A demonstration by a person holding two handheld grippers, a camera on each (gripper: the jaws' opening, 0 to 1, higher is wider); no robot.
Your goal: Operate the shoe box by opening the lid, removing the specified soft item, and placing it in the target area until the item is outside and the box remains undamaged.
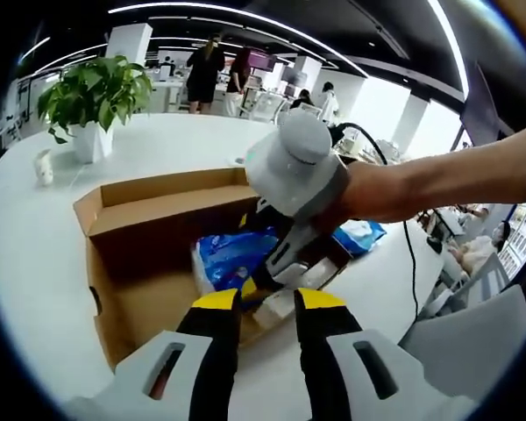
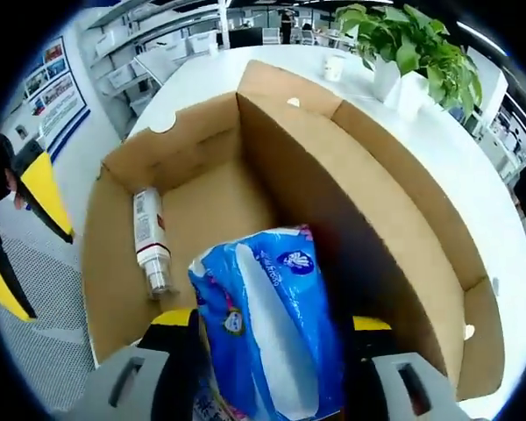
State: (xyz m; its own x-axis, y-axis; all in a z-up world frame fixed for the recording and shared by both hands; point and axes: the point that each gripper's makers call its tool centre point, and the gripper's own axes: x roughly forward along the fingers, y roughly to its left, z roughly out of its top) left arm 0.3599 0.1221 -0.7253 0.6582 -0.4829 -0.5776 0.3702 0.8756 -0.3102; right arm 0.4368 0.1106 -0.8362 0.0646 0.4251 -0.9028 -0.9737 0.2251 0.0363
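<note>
Between the yellow-tipped jaws of the right gripper (image 2: pixel 267 329), closest in the right gripper view, sits a blue soft pack (image 2: pixel 267 324) that looks like tissues or wipes; the jaws are clamped on its sides, and it rises above the floor of the shoe box (image 2: pixel 351 184). Just beyond it, on the cardboard floor against the left wall, lies a small white bottle (image 2: pixel 149 241) on its side. The box is open, its lid folded back and standing up on the far side, and no tear or crush shows on the walls.

Nearest in the left gripper view, the left gripper (image 1: pixel 267 303) hovers over the near edge of the box with its jaws apart and nothing between them. Past its tips the right gripper reaches down into the box, a person's forearm (image 1: pixel 447 180) behind it, with the blue pack under it. Further on, the white worktop (image 1: pixel 35 254) carries a second blue packet (image 1: pixel 361 235) beside the box, a potted plant (image 1: pixel 96 101) and a small white object (image 1: pixel 43 167). People stand in the far background.

By my reading the opening is done and the grasp is made; lifting the pack clear of the walls and setting it down on the worktop remain.
</note>
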